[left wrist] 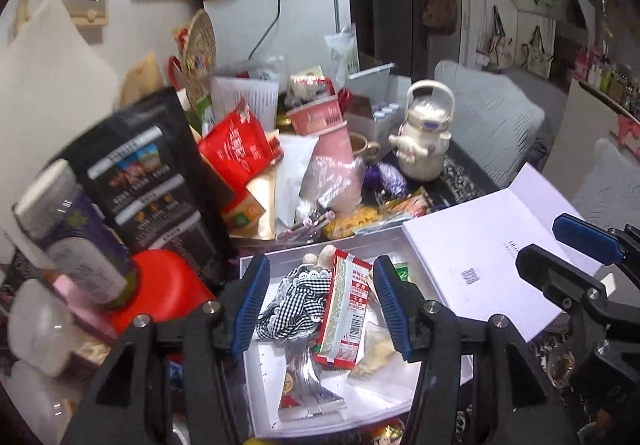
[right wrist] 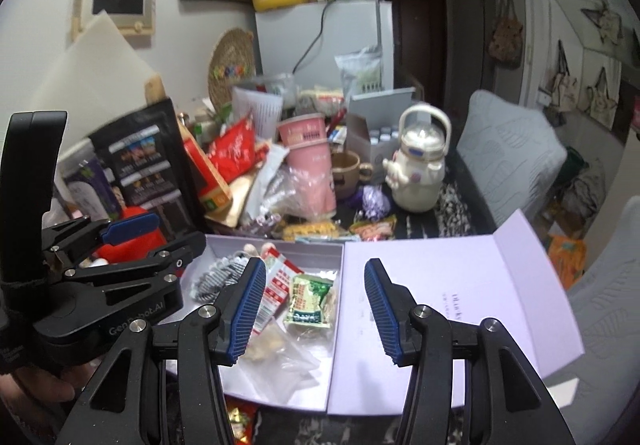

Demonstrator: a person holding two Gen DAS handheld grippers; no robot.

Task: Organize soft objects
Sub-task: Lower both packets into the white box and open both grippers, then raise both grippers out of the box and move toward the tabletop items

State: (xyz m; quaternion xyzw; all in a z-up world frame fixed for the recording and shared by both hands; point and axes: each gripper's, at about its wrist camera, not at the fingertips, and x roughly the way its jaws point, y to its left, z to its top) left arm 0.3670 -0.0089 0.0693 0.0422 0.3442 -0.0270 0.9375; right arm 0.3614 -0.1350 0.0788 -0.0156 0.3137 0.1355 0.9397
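Note:
An open white box (left wrist: 264,373) (right wrist: 280,243) lies on the crowded table, its lid (left wrist: 480,257) (right wrist: 440,285) folded flat to the right. Inside lie a black-and-white checked cloth (left wrist: 292,305) (right wrist: 216,277), a red sachet (left wrist: 344,309) (right wrist: 280,281), a green packet (right wrist: 310,297) and clear bags (right wrist: 280,361). My left gripper (left wrist: 320,285) (right wrist: 180,229) hovers open above the box's left half, with nothing between its pads. To its right, my right gripper (right wrist: 314,285) (left wrist: 538,241) hangs open and empty over the seam between box and lid.
Behind the box stand a black snack bag (left wrist: 148,181), a bottle on a red base (left wrist: 160,285), red pouches, pink cups (right wrist: 310,161) and a cream kettle-shaped flask (right wrist: 420,165). Chairs with grey cushions (right wrist: 508,149) line the right side. A small fridge (right wrist: 320,41) stands at the back.

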